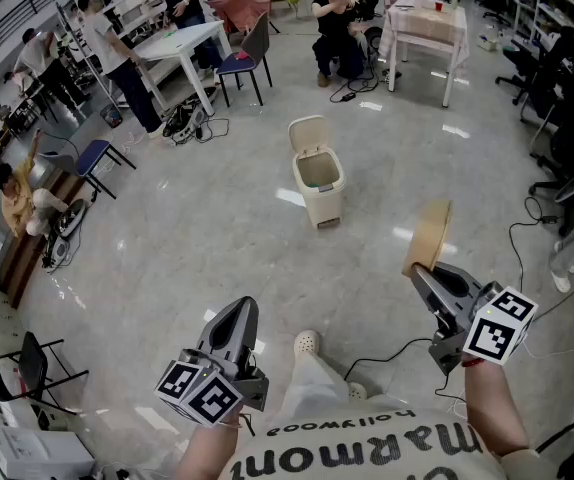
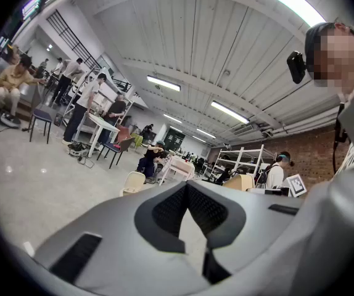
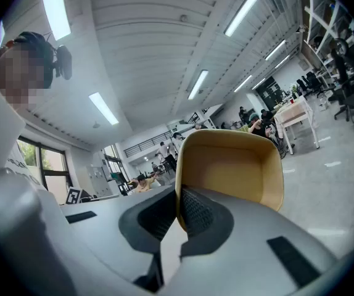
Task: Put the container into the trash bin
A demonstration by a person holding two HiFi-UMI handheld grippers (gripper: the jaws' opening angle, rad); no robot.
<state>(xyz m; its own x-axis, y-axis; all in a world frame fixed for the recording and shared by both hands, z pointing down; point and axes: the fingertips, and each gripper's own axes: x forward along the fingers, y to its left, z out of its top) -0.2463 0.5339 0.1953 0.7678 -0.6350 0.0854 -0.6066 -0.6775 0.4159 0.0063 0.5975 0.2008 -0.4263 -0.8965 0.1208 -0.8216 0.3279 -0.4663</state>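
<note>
**Container up in your right gripper, bin open ahead**

You've got the tan container point(image 1: 428, 234) pinched in your right gripper point(image 1: 419, 271). The jaws are clamped on one side wall, one pad inside and one outside. The container stands on edge above the tips, with its open side facing back at that gripper's camera. It hangs over the floor point(image 1: 217, 228) at the near right, well apart from the trash bin point(image 1: 318, 184).

The bin stands on the floor ahead of you, a little left of the container. It is cream-coloured, its lid point(image 1: 308, 133) is tipped up at the far side and its mouth is open (the inside looks pale, but what's in there you can't tell from here).

Your left gripper point(image 1: 241, 313) sits low at the near left. Its jaws are brought together with nothing between them, and it points roughly toward the bin.

Your pale shoe point(image 1: 306, 344) shows on the floor between the two grippers. At the far left, people stand round a white bench point(image 1: 182, 40). At the far right is another bench point(image 1: 425, 23), and a person sits low just left of it.
</note>
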